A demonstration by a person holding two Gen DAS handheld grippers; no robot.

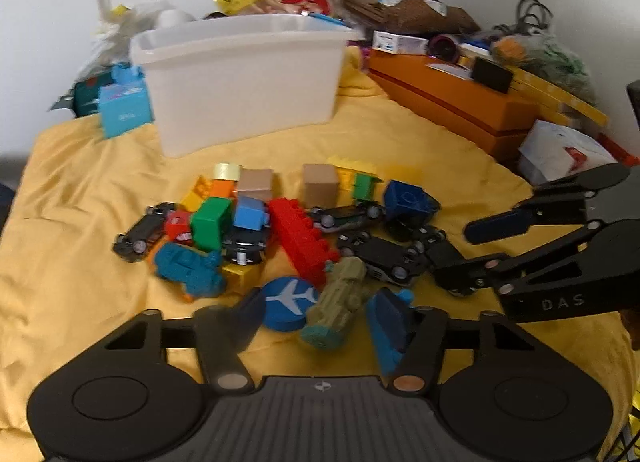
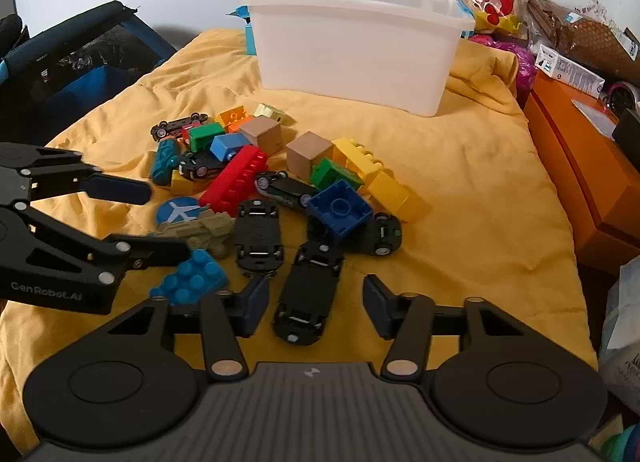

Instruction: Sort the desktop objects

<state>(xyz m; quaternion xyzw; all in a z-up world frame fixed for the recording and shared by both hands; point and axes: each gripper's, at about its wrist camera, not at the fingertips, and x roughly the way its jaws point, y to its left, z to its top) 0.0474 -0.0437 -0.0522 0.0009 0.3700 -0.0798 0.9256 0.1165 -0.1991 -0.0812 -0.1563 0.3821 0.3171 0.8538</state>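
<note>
Toys in a loose heap on a yellow cloth (image 2: 480,190), listed left to right as the right wrist view shows them. Left gripper (image 2: 164,222): fingers spread wide, holding nothing, straddling the round blue airplane disc (image 2: 178,211) and the olive toy vehicle (image 2: 200,228). Light blue studded brick (image 2: 190,280): just beside that gripper's lower finger; hard plastic, probably light, best pinched across its flat sides rather than the studs. Long red brick (image 2: 236,179): stiff, likely to pivot if taken at one end, so grip at mid-length. Black toy car (image 2: 306,298): belly up, lying between the parted fingers of the right gripper (image 2: 316,302), which grasps nothing; glossy shell and free wheels suggest it may roll or slip, so close across the narrow body, clear of the axles. Dark blue block (image 2: 340,212), wooden cube (image 2: 308,154), yellow bricks (image 2: 372,174): rigid, none looks fragile. White plastic bin (image 2: 352,46): behind the heap, well apart, the probable destination. Surface: soft, wrinkled fabric that may snag fingertips and tilt pieces. Room: pale wall, orange box (image 2: 580,166) at right, packaged goods crowded behind the bin.
</note>
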